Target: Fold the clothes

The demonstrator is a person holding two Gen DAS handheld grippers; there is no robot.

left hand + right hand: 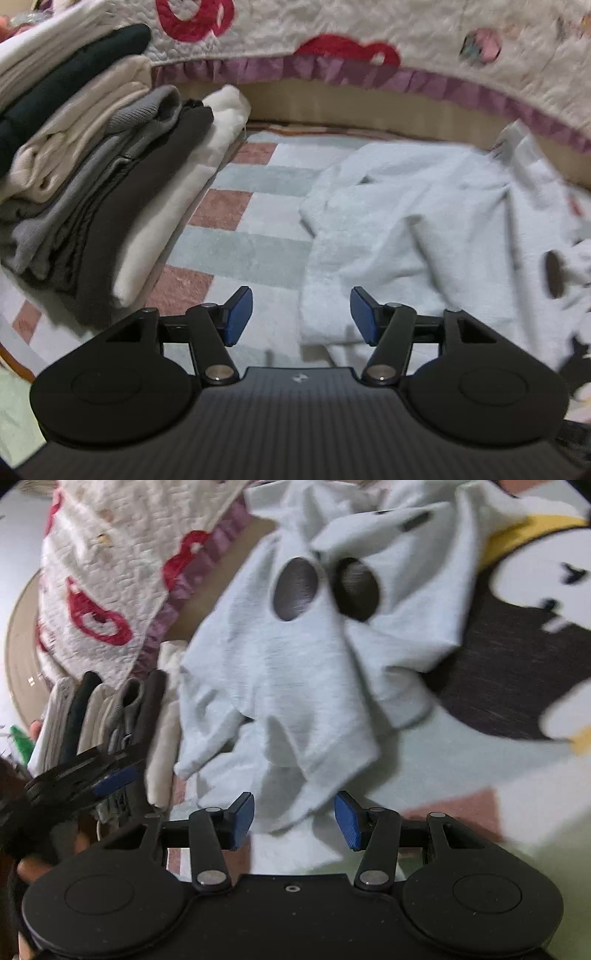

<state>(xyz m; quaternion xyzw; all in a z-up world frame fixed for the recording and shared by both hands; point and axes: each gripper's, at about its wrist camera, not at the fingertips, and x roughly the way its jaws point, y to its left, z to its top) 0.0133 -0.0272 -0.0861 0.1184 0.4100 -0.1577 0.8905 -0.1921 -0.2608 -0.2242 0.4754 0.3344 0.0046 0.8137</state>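
A light grey garment with dark oval patches lies rumpled on the checked rug; it also shows in the right wrist view. My left gripper is open and empty, just above the garment's near edge. My right gripper is open and empty, with a hanging corner of the garment between its blue pads, not pinched. The left gripper also shows at the left of the right wrist view.
A stack of folded clothes stands at the left on the rug; it also shows in the right wrist view. A quilted bedspread with red shapes hangs behind. A black, white and yellow character mat lies right.
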